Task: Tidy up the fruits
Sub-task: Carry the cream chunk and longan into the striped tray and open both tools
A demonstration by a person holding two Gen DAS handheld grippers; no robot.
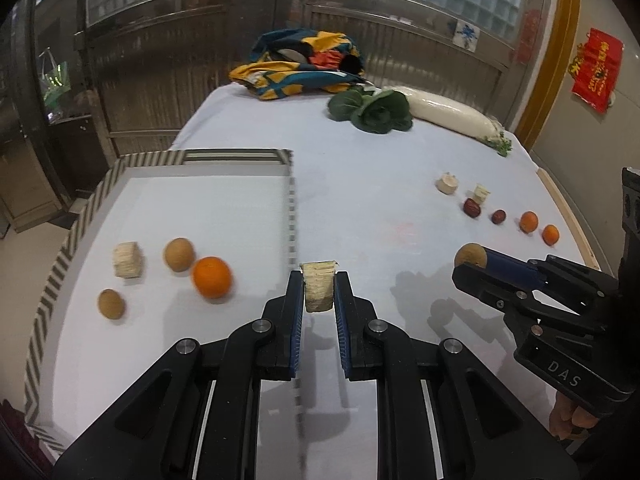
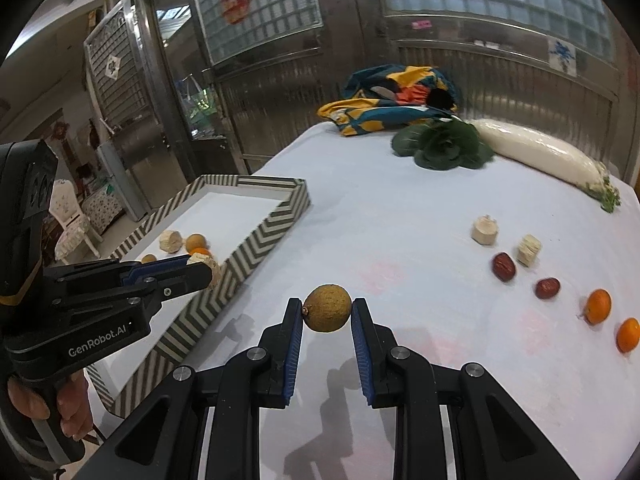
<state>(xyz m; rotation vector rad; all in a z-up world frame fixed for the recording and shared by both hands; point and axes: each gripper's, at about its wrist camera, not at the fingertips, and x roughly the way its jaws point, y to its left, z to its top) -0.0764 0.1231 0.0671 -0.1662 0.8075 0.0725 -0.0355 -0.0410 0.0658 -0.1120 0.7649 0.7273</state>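
Pale and fibrous, the cut cane piece (image 1: 318, 286) is clamped between the blue pads of the left gripper (image 1: 318, 292), with its long axis running roughly up and down between the fingers. In the left wrist view it hangs right at the chevron tray's (image 1: 120, 168) near right wall; whether it is already past that wall or just outside cannot be told from the blurred edge there. The right wrist view suggests it sits about over the rim, so the tray floor lies ahead and to the left of it.

The right gripper (image 2: 327, 314) is closed on a brown longan (image 2: 327, 308), held above the white tablecloth (image 2: 400, 220) and well to the right of the tray (image 2: 256, 248). The left hand is therefore the nearer one and should probably release first, while the right must travel leftward over the rim.

Already in the tray lie another cane piece (image 1: 127, 259), two longans (image 1: 179, 254) (image 1: 111, 304) and an orange (image 1: 212, 277). Outside it wait two cane pieces (image 2: 485, 230) (image 2: 529, 250), two red dates (image 2: 503, 266) (image 2: 547, 288) and two small oranges (image 2: 598, 306) (image 2: 628, 334).
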